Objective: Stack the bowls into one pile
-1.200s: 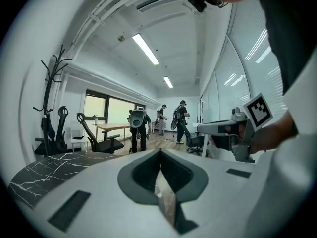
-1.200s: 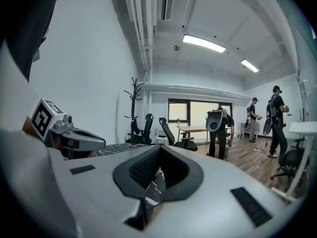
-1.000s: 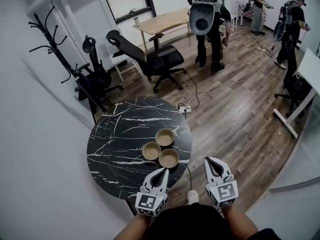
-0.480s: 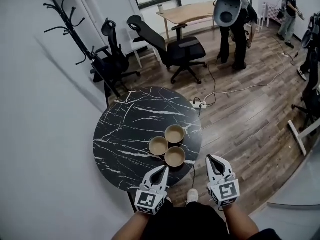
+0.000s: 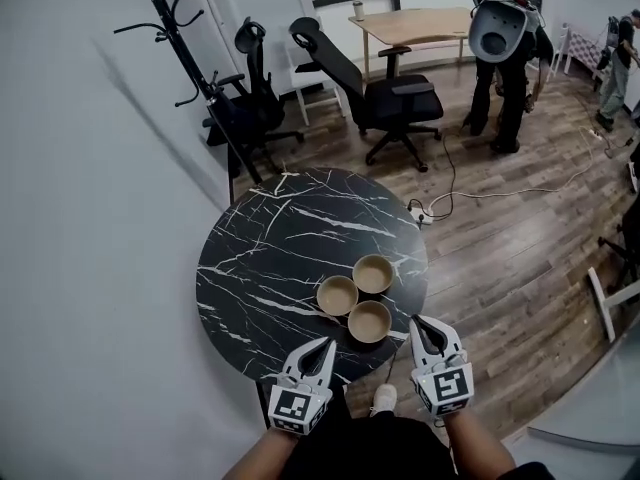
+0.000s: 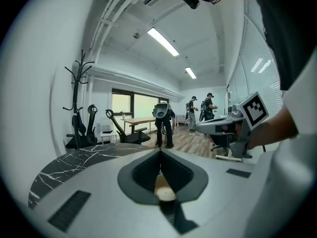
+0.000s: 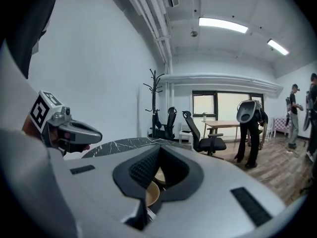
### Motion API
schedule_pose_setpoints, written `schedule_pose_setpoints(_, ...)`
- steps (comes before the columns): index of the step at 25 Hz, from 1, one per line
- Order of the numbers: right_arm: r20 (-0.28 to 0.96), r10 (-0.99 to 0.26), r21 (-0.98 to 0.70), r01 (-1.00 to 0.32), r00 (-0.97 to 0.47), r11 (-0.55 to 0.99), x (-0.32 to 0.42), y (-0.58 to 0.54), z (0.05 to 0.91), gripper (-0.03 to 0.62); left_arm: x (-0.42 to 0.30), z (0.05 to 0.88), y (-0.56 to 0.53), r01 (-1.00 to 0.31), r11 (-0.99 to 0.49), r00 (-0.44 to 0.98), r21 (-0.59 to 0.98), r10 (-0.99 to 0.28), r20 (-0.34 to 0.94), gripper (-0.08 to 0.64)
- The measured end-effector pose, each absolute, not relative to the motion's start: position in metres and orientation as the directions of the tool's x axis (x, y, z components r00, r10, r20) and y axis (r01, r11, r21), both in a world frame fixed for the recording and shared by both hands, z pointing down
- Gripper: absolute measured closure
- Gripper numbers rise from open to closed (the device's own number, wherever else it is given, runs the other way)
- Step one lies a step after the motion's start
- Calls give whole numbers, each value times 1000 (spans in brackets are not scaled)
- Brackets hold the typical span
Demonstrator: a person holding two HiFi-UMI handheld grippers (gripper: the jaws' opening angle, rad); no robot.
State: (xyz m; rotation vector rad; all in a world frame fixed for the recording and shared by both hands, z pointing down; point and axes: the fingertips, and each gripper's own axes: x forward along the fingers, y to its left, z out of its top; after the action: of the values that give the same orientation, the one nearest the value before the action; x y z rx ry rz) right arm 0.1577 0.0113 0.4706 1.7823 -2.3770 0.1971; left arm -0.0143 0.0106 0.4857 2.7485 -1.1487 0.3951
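Looking down in the head view, a round black marble desk (image 5: 260,268) is carrying three tan bowls in a tight cluster on its near right part; the far bowl (image 5: 373,274), the left bowl (image 5: 337,295) and the near bowl (image 5: 369,321) are sitting upright, rims just beside one another, none nested in another; the left hand-held gripper (image 5: 327,344) is hovering over the desk's near edge, just short of the near bowl, its jaws drawn together to a point and gripping nothing; the right hand-held gripper (image 5: 416,321) is hanging at the desk's right rim, just beside the near bowl, jaws likewise closed and empty; a coat rack (image 5: 190,58), office chairs (image 5: 385,98) and a bending person (image 5: 505,78) are standing beyond on the wood floor (image 5: 500,238). In the left gripper view, the jaws are meeting tip to tip with nothing pinched; a tan bowl is showing through the opening behind the tips, the marble is spreading off to the left, and the right hand-held gripper is floating at the right. In the right gripper view, the jaws are again pressing together on nothing; two bowl rims are showing through the opening below the tips, and the left hand-held gripper is hovering at the left.
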Motion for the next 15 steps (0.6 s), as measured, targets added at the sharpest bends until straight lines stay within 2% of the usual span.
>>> schedule_pose_setpoints(15,379,-855,-57,-931,-355,362,121,-31,548,583,-50,511,-27,-788,-606,606,108,-731,314,546)
